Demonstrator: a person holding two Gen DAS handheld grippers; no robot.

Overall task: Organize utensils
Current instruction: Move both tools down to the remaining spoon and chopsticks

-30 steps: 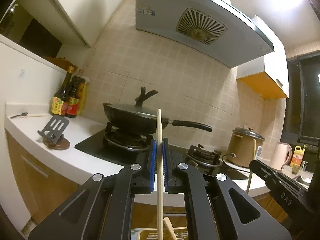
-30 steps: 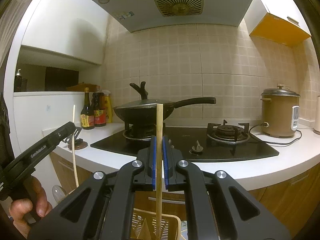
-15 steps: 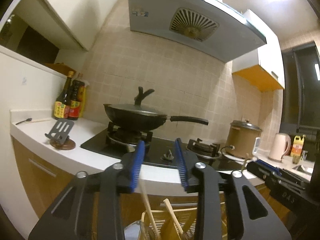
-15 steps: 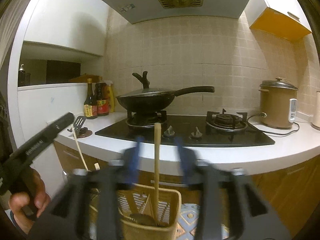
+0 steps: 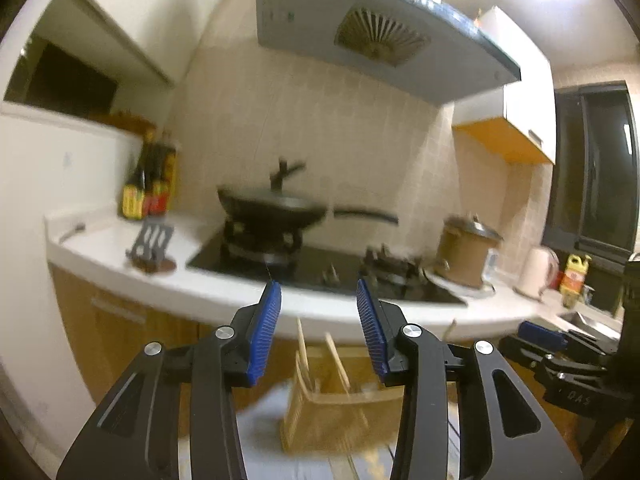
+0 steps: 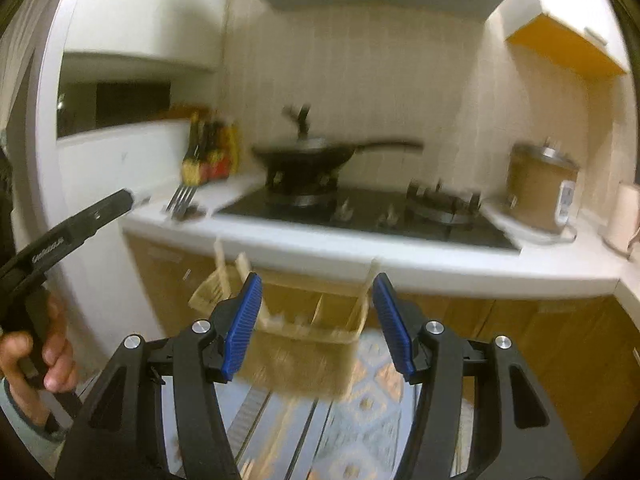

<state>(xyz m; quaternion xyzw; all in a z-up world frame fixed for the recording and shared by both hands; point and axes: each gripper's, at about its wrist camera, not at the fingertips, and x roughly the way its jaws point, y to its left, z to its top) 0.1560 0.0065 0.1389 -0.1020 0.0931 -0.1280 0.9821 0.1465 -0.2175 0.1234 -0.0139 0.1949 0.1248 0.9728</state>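
Observation:
A beige utensil basket (image 5: 336, 404) stands low in front of the counter, with wooden chopsticks (image 5: 303, 354) upright in it. My left gripper (image 5: 317, 286) hangs above and short of the basket; its jaws are opening and nothing is between them. In the right wrist view the same basket (image 6: 308, 344) lies beyond my right gripper (image 6: 318, 280), which is open and empty. Chopsticks (image 6: 222, 268) lean out of the basket's left end. A person's hand (image 6: 40, 352) holds the left gripper's black body at that view's left edge. Both views are motion-blurred.
Behind the basket runs a white counter (image 5: 224, 300) with a black hob, a lidded wok (image 5: 276, 204), sauce bottles (image 5: 148, 188), a slotted spatula on a stand (image 5: 154, 240), a rice cooker (image 5: 466, 256) and a kettle (image 5: 536, 272). A patterned cloth (image 6: 360, 400) lies under the basket.
Both grippers were shut on upright chopsticks; both have opened and let go. The chopsticks now stand in the basket, and both grippers have drawn back from it.

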